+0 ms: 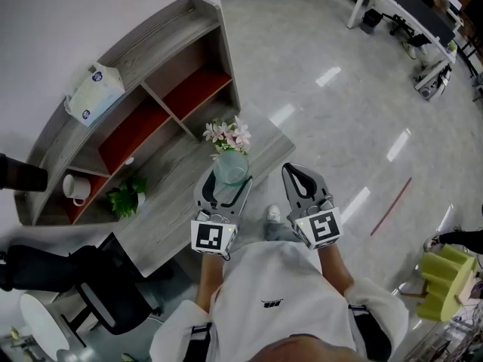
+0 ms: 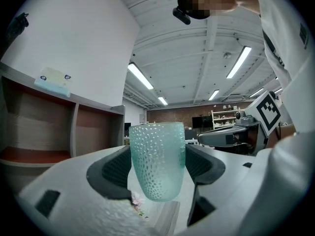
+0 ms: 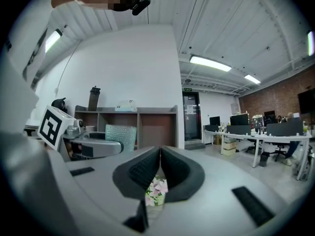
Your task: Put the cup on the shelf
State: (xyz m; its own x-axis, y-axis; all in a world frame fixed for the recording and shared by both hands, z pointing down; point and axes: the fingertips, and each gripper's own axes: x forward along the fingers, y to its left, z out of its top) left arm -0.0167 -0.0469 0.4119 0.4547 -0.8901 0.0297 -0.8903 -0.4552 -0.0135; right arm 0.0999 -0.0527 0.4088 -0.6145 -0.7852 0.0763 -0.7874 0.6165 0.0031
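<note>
A pale green dimpled glass cup [image 1: 230,167] [image 2: 157,160] is held upright between the jaws of my left gripper [image 1: 229,178] [image 2: 158,166], which is shut on it. It hangs over the grey table [image 1: 170,202] near the flowers. The cup [image 3: 120,135] also shows at the left of the right gripper view. My right gripper [image 1: 299,176] [image 3: 160,162] is beside it on the right, shut with nothing between its pads. The wooden shelf [image 1: 143,89] [image 3: 133,124] with red-lined bays stands against the wall beyond the table.
Pink flowers [image 1: 229,134] [image 3: 156,191] stand at the table's far end. A white mug [image 1: 75,188] and a small green plant [image 1: 123,197] sit by the shelf's left end. A tissue pack [image 1: 93,91] lies on top. A black chair [image 1: 90,292] is near left.
</note>
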